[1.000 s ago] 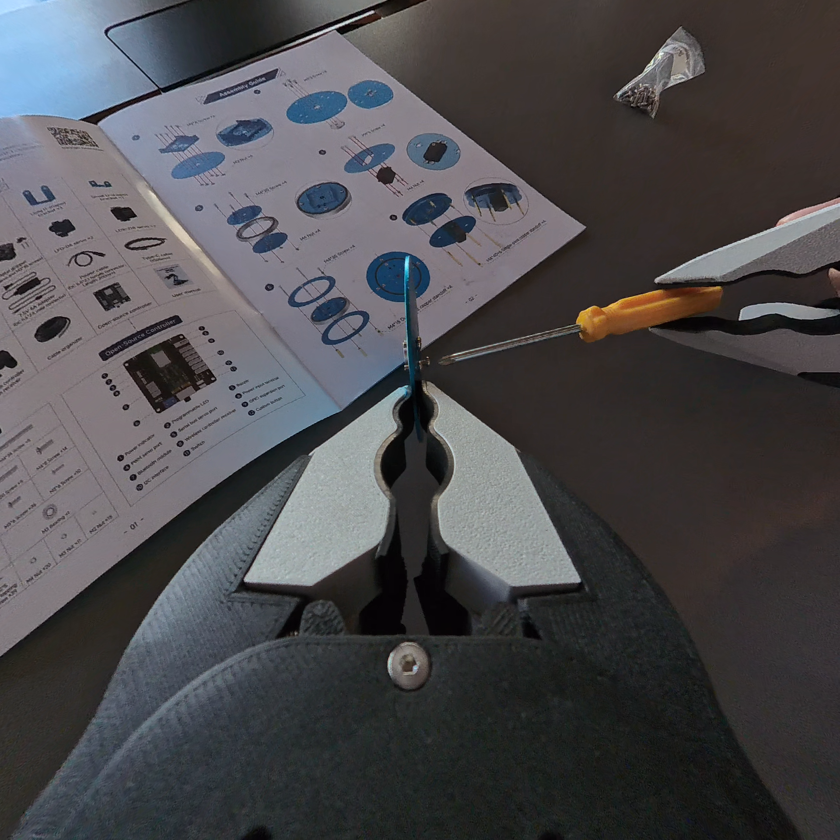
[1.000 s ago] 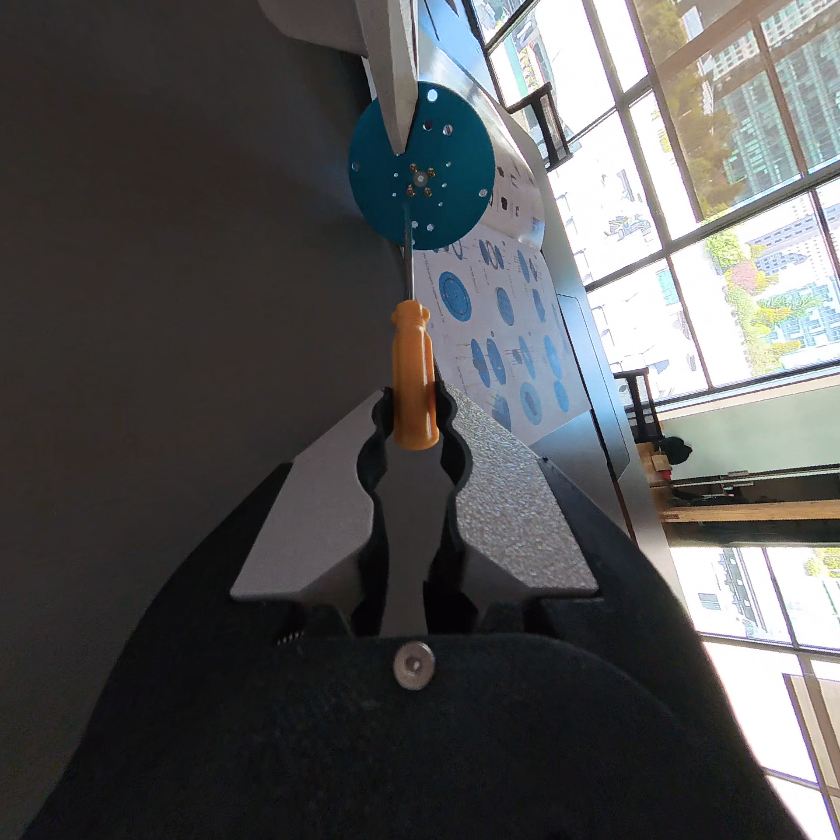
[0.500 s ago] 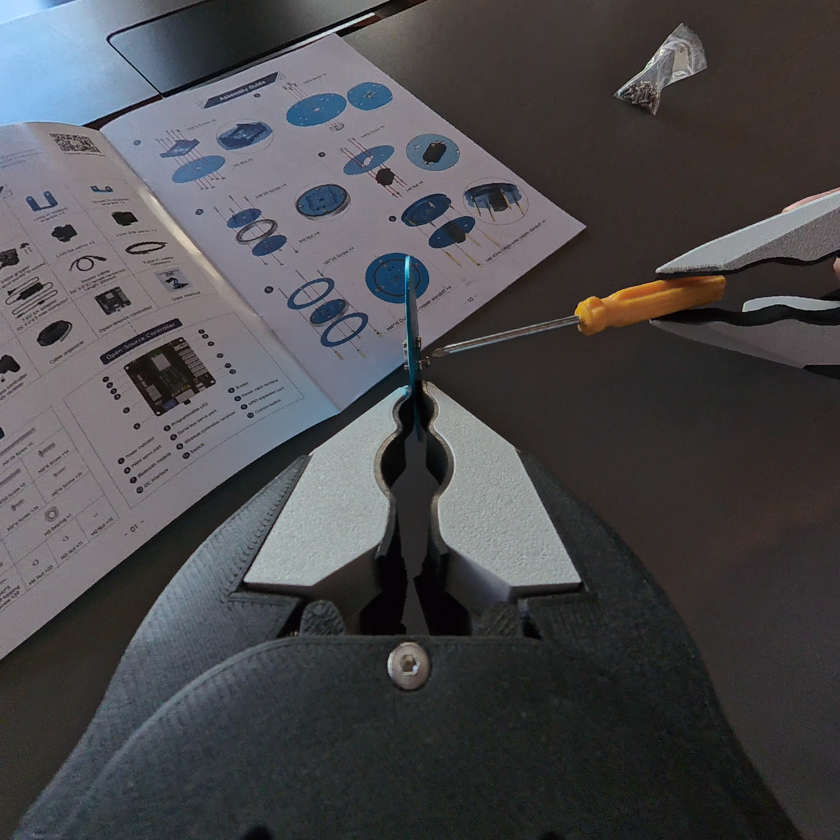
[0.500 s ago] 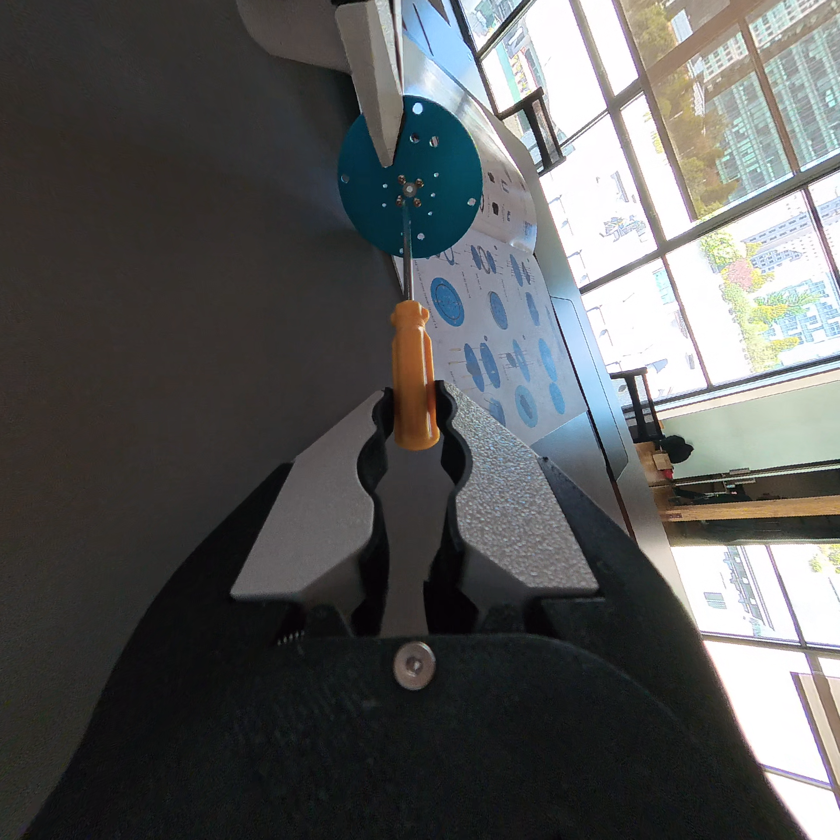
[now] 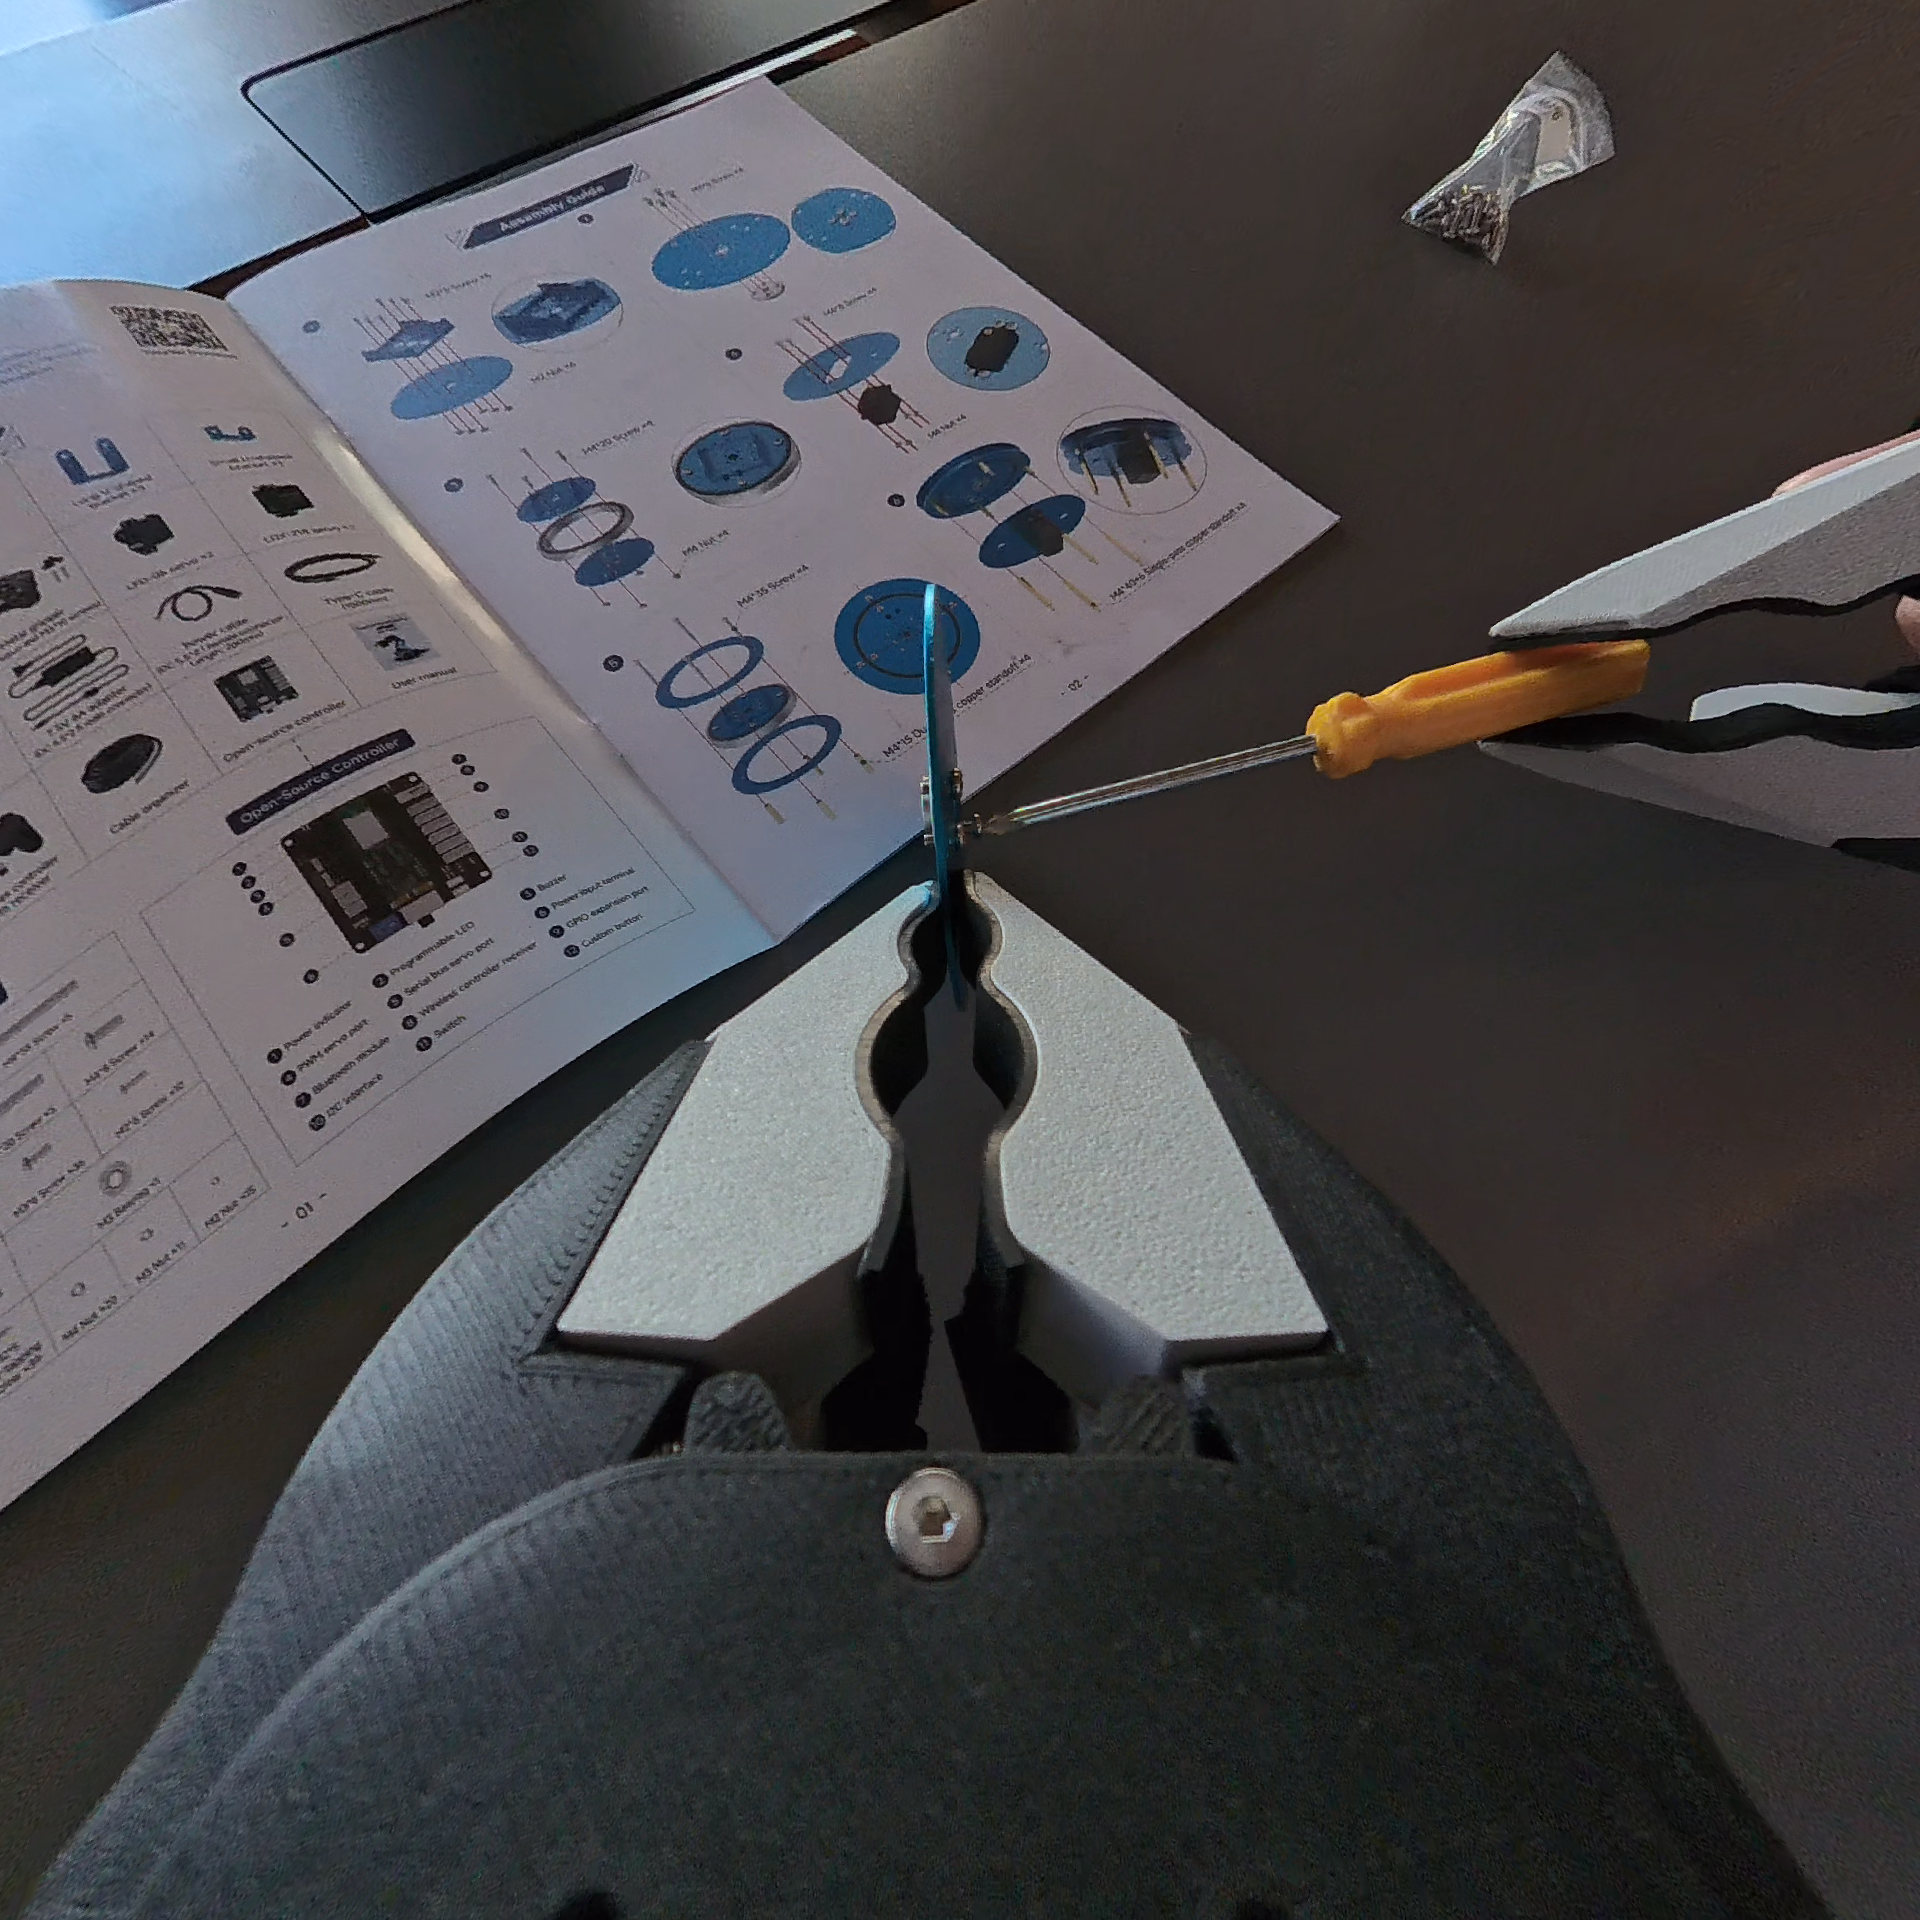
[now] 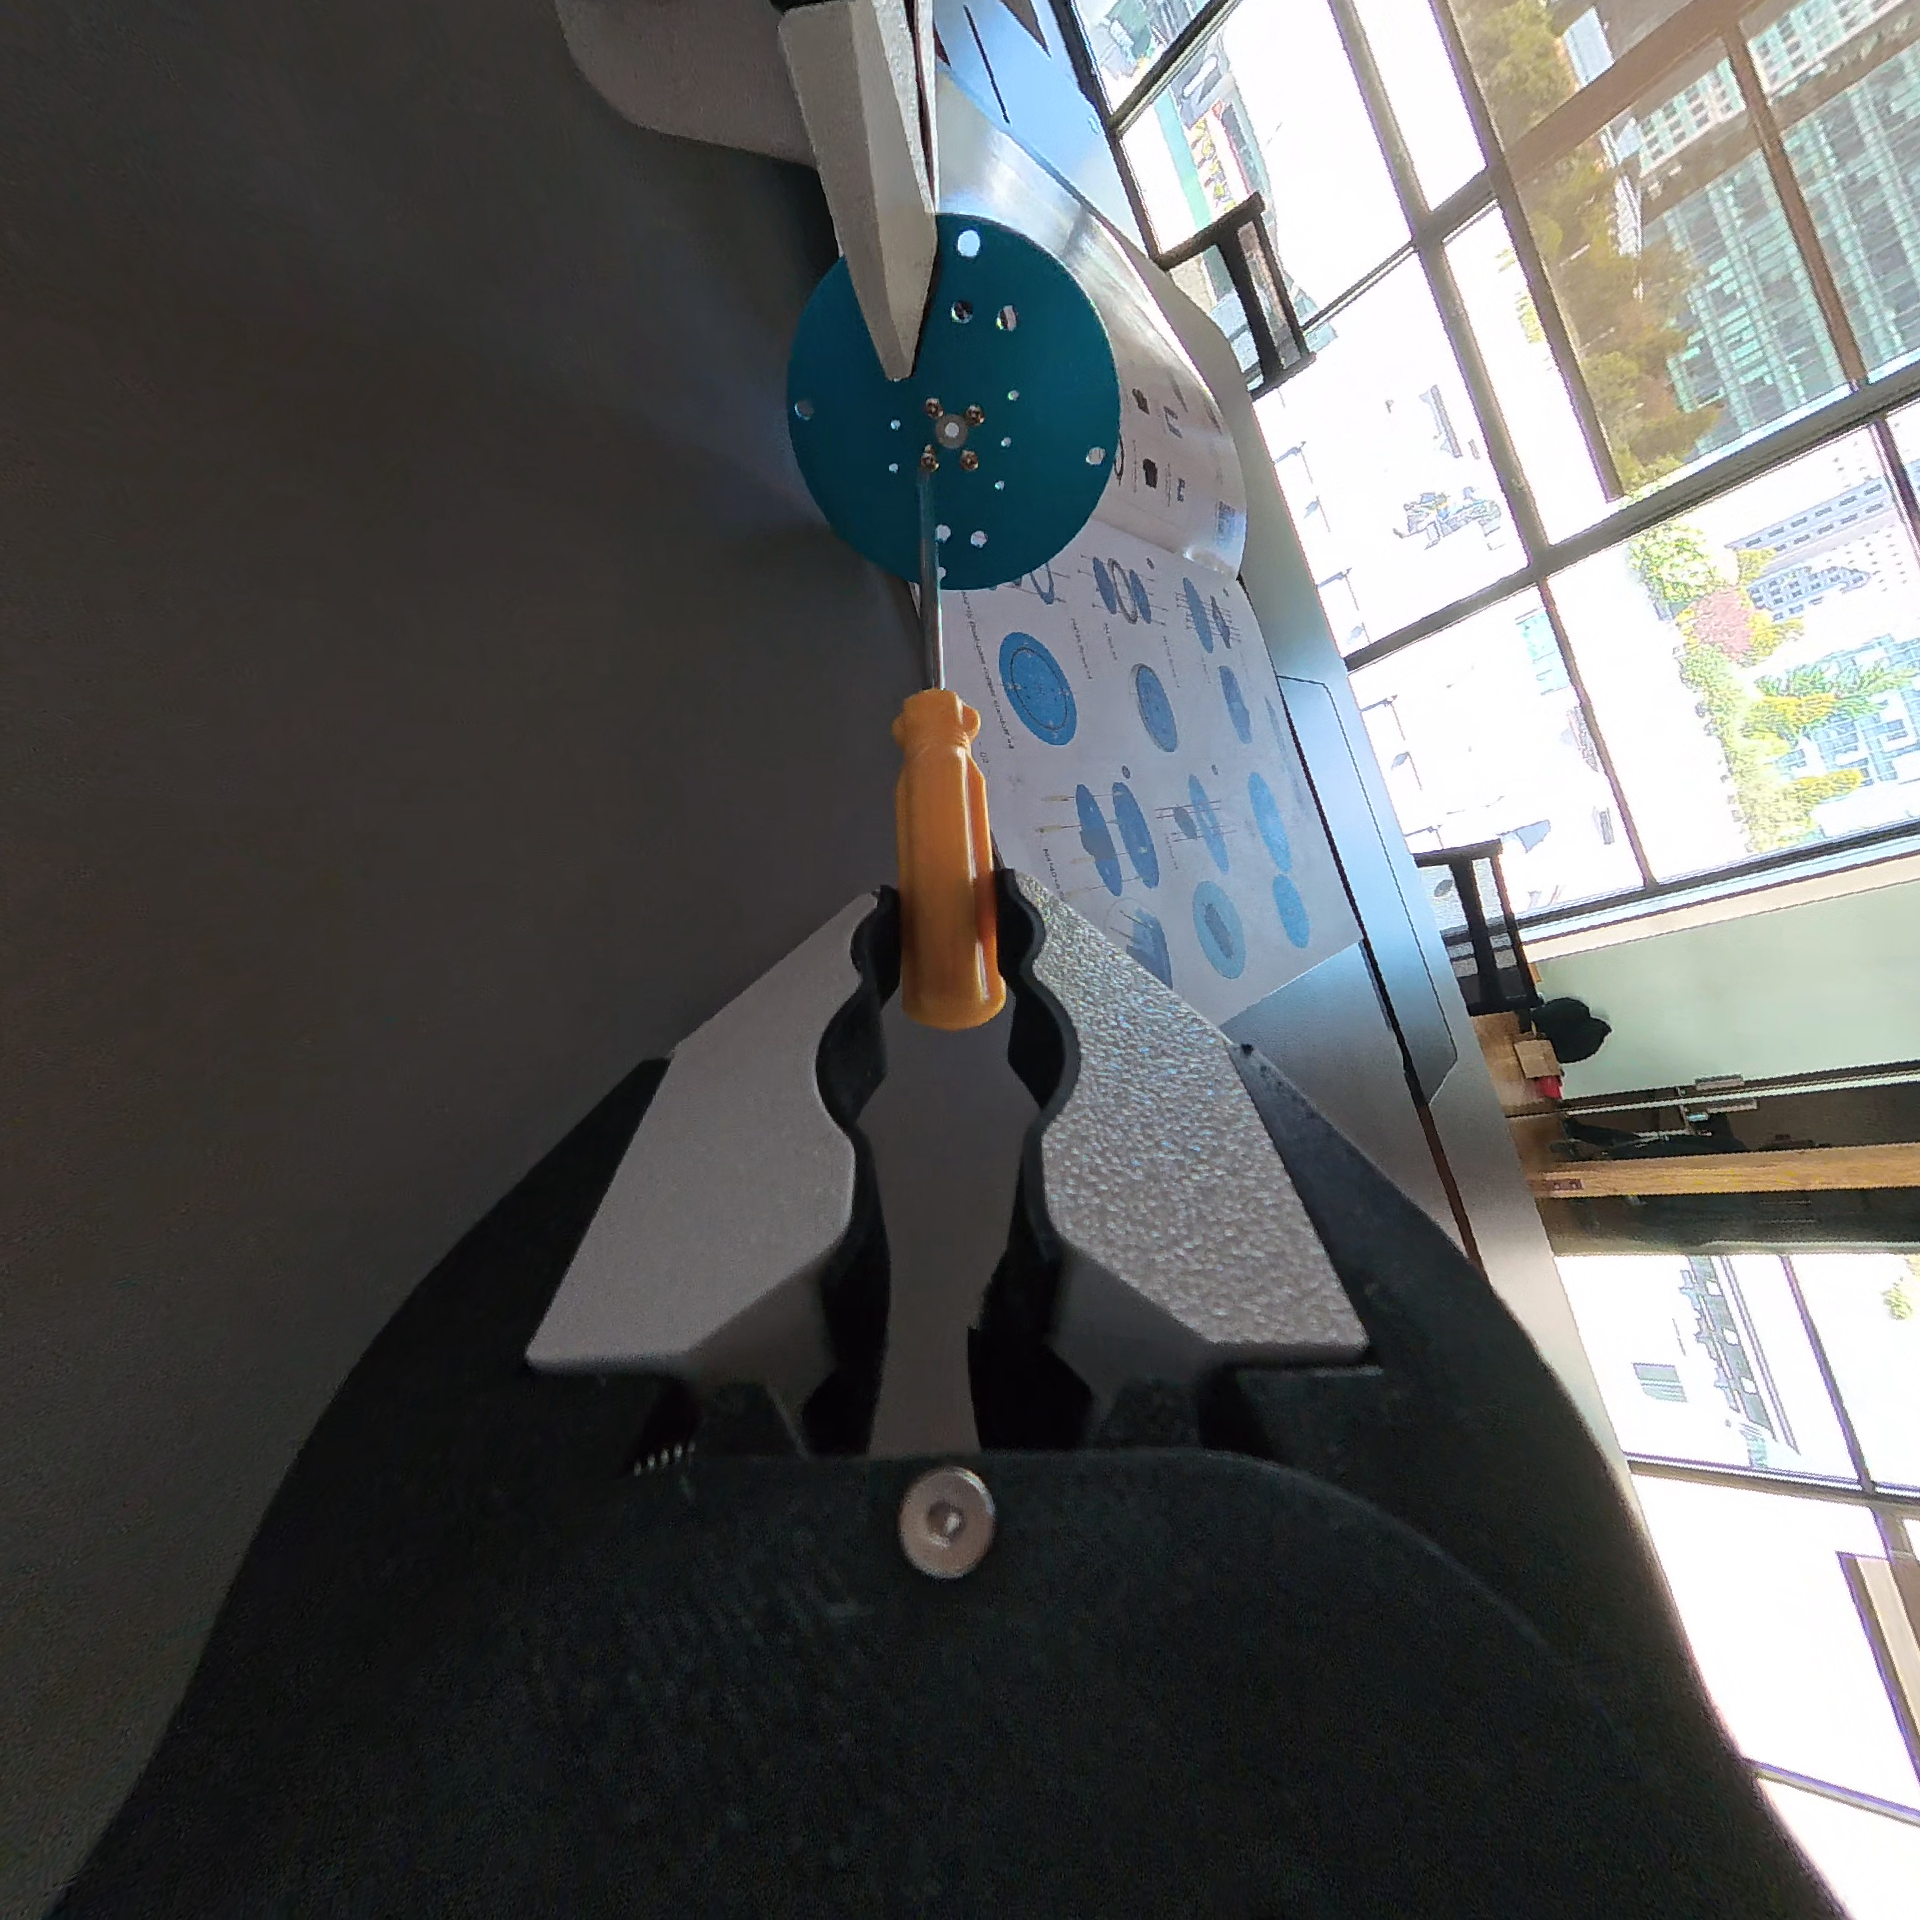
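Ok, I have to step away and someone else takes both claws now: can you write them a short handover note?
Left claw: shut on the blue disc, held on edge above the dark table.
Right claw: shut on the orange screwdriver by its handle; the tip sits on one of the small brass screws near the disc's centre.
Nearby: the open instruction booklet lies flat to the left, a small clear bag of hardware at the far right.
Done: several brass screws already sit around the centre hole.
Left: how tight they are cannot be judged; keep both grips closed.
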Tool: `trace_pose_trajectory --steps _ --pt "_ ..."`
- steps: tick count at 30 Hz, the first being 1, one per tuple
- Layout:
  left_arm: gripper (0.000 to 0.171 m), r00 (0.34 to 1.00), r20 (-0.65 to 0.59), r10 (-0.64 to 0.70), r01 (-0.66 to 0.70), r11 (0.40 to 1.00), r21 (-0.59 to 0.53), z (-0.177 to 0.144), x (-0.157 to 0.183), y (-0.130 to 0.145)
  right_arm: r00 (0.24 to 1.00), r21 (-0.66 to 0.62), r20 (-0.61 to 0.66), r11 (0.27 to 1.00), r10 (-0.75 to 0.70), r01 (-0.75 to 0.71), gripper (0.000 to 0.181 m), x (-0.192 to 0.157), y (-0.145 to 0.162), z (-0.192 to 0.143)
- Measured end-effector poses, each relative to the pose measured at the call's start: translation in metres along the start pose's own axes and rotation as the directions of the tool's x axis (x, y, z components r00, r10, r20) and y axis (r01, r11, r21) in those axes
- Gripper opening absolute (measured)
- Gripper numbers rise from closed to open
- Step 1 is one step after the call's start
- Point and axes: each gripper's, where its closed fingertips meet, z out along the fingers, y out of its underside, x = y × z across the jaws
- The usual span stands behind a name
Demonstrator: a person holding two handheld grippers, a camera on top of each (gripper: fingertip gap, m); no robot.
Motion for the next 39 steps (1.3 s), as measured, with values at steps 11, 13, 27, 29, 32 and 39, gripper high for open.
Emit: trace_pose_trajectory --steps 11,13,27,29,32,39 --pt "0.000 1.000 0.003 0.011 -0.011 1.000 0.000 0.001 0.001 -0.001 0.999 -0.001 0.020 0.999 0.046 -0.046 0.017 0.001 0.001 0.001" --pt "0.000 1.000 0.004 0.015 -0.015 1.000 0.001 0.001 0.001 -0.001 0.998 0.000 0.027 0.998 0.057 -0.057 0.017 0.001 0.001 0.002" --pt "0.000 0.998 0.049 0.049 -0.049 0.999 -0.011 0.003 0.001 -0.001 0.998 -0.004 -0.038 0.999 -0.040 0.039 0.017 0.002 -0.005 0.001" --pt "0.000 0.998 0.052 0.044 -0.044 0.999 -0.005 0.003 0.001 -0.002 0.982 0.015 0.052 0.983 0.182 -0.183 0.017 0.005 -0.005 0.002" --pt "0.000 0.997 0.065 0.048 -0.050 0.998 0.024 0.004 0.000 -0.005 0.843 0.009 0.220 0.863 0.491 -0.505 0.017 0.004 -0.008 0.002" --pt "0.000 0.982 0.148 0.114 -0.141 0.972 0.187 -0.013 0.001 -0.038 0.212 -0.091 0.520 0.300 0.828 -0.950 0.017 0.020 -0.019 -0.007"
